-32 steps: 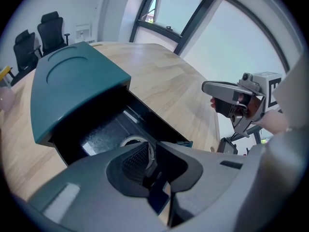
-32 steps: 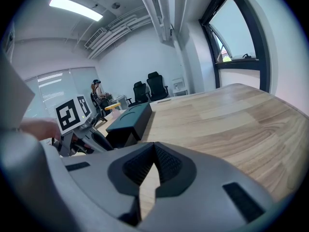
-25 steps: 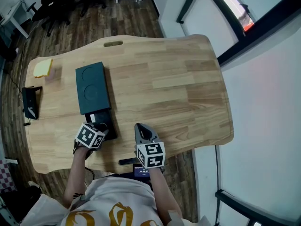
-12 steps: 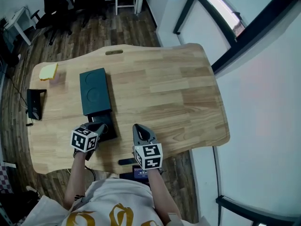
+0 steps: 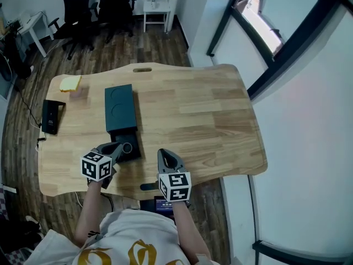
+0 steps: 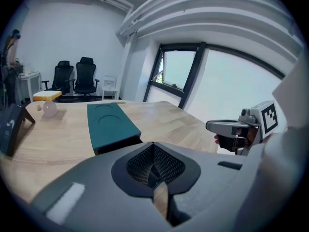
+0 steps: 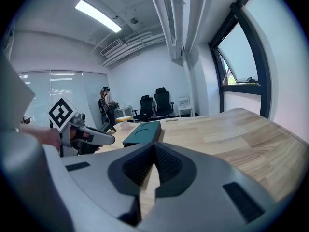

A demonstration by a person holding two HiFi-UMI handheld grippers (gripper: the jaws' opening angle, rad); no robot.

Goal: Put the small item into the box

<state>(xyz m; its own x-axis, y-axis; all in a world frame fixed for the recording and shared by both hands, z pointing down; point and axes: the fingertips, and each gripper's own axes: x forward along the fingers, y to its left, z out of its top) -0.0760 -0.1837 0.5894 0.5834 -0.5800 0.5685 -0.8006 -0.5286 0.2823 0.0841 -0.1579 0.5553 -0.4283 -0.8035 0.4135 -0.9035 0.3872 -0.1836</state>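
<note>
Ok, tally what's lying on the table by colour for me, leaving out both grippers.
Teal: 1, the box, its black tray pulled out toward the person
Black: 1, the stand by the left edge
Yellow: 1, the block at the far left corner
Pale pink: 1, the ball beside the block
Total: 4

No legible txt, labels, brands or nos. anywhere in view.

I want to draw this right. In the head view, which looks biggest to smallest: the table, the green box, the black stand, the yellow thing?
1. table
2. box
3. black stand
4. yellow thing, only a bit smaller than the stand, so those two are close.
</note>
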